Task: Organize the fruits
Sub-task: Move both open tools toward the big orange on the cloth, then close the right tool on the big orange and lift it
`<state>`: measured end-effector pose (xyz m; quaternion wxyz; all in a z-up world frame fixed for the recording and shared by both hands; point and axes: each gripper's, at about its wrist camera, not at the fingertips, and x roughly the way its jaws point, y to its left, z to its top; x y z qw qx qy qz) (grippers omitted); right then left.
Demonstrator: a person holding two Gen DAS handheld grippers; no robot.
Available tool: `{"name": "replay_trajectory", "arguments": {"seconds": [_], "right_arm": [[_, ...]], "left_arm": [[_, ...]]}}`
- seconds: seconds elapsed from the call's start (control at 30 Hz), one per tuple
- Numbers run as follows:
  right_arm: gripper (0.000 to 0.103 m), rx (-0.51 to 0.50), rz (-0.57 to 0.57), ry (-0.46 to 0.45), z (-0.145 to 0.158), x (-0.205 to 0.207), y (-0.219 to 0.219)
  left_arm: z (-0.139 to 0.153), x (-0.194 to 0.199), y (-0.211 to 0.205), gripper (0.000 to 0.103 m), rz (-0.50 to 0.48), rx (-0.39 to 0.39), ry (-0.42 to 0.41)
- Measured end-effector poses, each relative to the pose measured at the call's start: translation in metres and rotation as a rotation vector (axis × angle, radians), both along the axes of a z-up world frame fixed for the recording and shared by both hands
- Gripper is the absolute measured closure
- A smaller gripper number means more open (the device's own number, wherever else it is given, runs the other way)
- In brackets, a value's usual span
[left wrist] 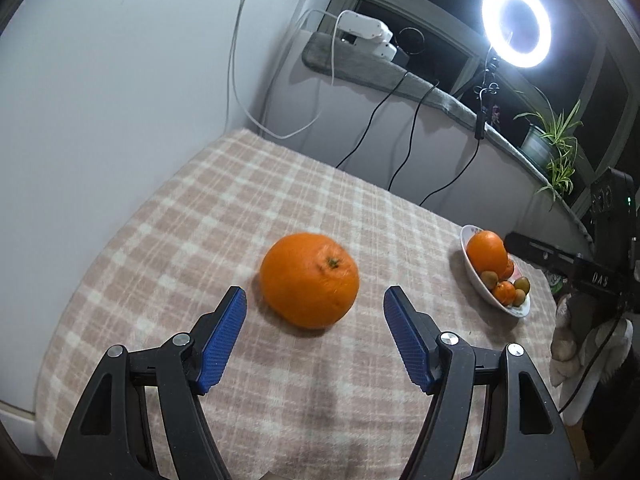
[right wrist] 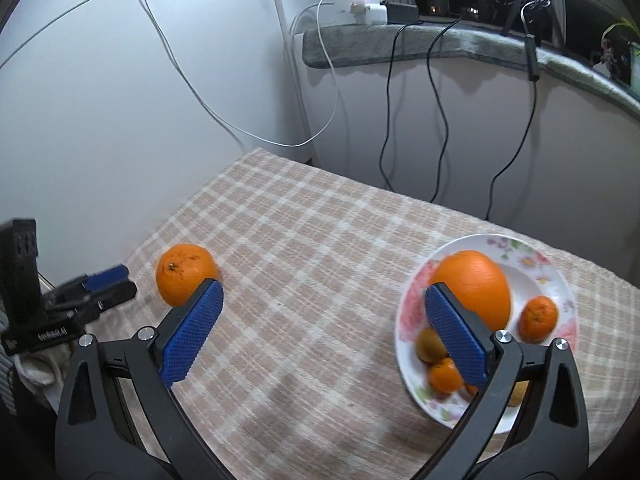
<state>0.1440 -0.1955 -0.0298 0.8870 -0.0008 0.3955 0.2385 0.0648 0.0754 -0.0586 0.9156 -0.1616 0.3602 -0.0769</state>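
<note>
One orange (left wrist: pixel 310 280) remains loose on the table (left wrist: pixel 200 208), lying just ahead of my left tool (left wrist: pixel 316 300) and centred on the gap between its parted, empty pads. My right tool (right wrist: pixel 324 296), spread wide and empty, hangs beside the bowl (right wrist: pixel 560 276), well to the orange's right. I judge the left tool nearer; a straight advance should bracket the fruit.

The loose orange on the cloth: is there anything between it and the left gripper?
Nothing visible. The orange lies on the checked cloth, just ahead of the open left gripper, with only bare cloth between. The plate stands apart.
</note>
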Motion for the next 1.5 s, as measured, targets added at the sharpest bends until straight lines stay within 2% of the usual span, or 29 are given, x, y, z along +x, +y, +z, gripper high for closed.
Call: {"name": "replay_trajectory", "arguments": {"seconds": [0.23, 0.4, 0.73, 1.2, 1.23, 1.3, 1.43, 1.5], "right_arm": [[0.002, 0.051, 0.056, 0.056, -0.008, 0.010, 0.023], [0.002, 0.079, 0.125, 0.095, -0.016, 0.014, 0.048], [0.002, 0.099, 0.221, 0.178, -0.039, 0.022, 0.098], [0.003, 0.120, 0.291, 0.257, -0.063, 0.033, 0.137], [0.004, 0.122, 0.296, 0.264, -0.065, 0.034, 0.139], [0.013, 0.125, 0.305, 0.279, -0.068, 0.035, 0.143], [0.014, 0.129, 0.317, 0.308, -0.075, 0.037, 0.149], [0.022, 0.130, 0.323, 0.312, -0.076, 0.036, 0.151]], "left_arm": [[-0.016, 0.007, 0.004, 0.032, -0.009, -0.039, 0.047], [-0.025, 0.014, 0.007, 0.032, -0.004, -0.039, 0.066], [-0.027, 0.021, 0.000, 0.032, -0.025, 0.026, 0.061], [-0.032, 0.033, -0.006, 0.032, -0.059, 0.036, 0.073], [-0.033, 0.033, -0.005, 0.032, -0.058, 0.034, 0.073], [-0.034, 0.035, -0.005, 0.032, -0.059, 0.027, 0.075], [-0.035, 0.037, -0.006, 0.032, -0.067, 0.019, 0.078], [-0.035, 0.039, -0.006, 0.032, -0.069, 0.012, 0.079]]}}
